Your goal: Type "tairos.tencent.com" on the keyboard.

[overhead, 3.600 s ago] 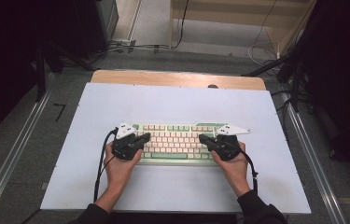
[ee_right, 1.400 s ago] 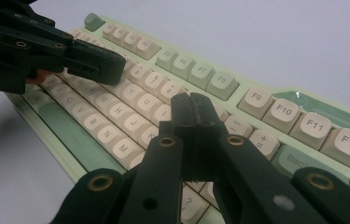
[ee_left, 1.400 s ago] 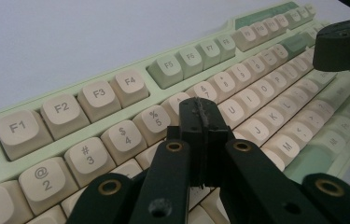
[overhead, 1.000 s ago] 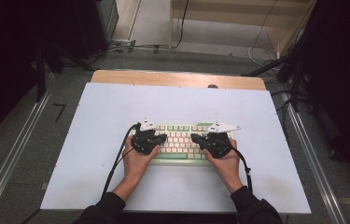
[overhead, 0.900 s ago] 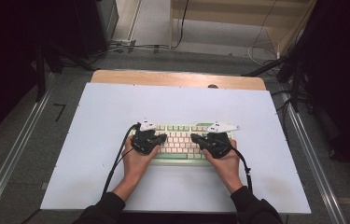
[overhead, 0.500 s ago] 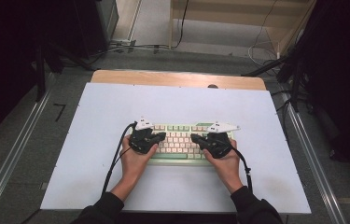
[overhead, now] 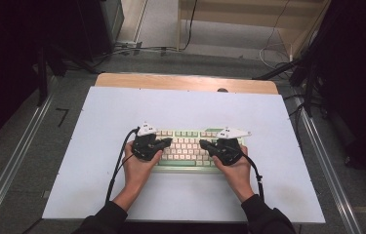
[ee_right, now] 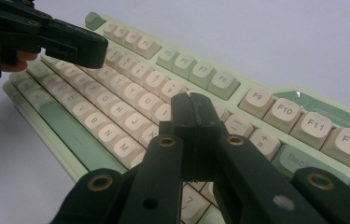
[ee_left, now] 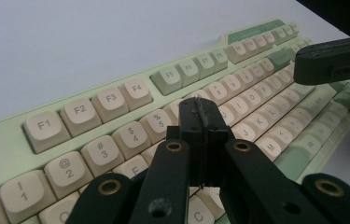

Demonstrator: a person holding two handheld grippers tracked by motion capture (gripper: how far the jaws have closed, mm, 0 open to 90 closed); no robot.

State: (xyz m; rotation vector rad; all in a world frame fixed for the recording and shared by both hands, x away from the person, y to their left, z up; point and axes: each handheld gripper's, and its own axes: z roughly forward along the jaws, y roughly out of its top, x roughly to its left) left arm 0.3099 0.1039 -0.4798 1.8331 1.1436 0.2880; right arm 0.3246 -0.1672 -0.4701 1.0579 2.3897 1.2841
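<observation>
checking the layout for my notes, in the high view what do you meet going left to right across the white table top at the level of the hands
bare white table top → left gripper over the keyboard's left part → uncovered middle keys of the keyboard → right gripper over its right part → bare white table top again

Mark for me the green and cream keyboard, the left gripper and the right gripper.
green and cream keyboard point(overhead: 186, 148), high view, on the cream keys between the two hands.
left gripper point(ee_left: 203, 122), left gripper view, on the tip where its shut black jaws meet.
right gripper point(ee_right: 193, 111), right gripper view, on the tip of its shut black jaws.
</observation>
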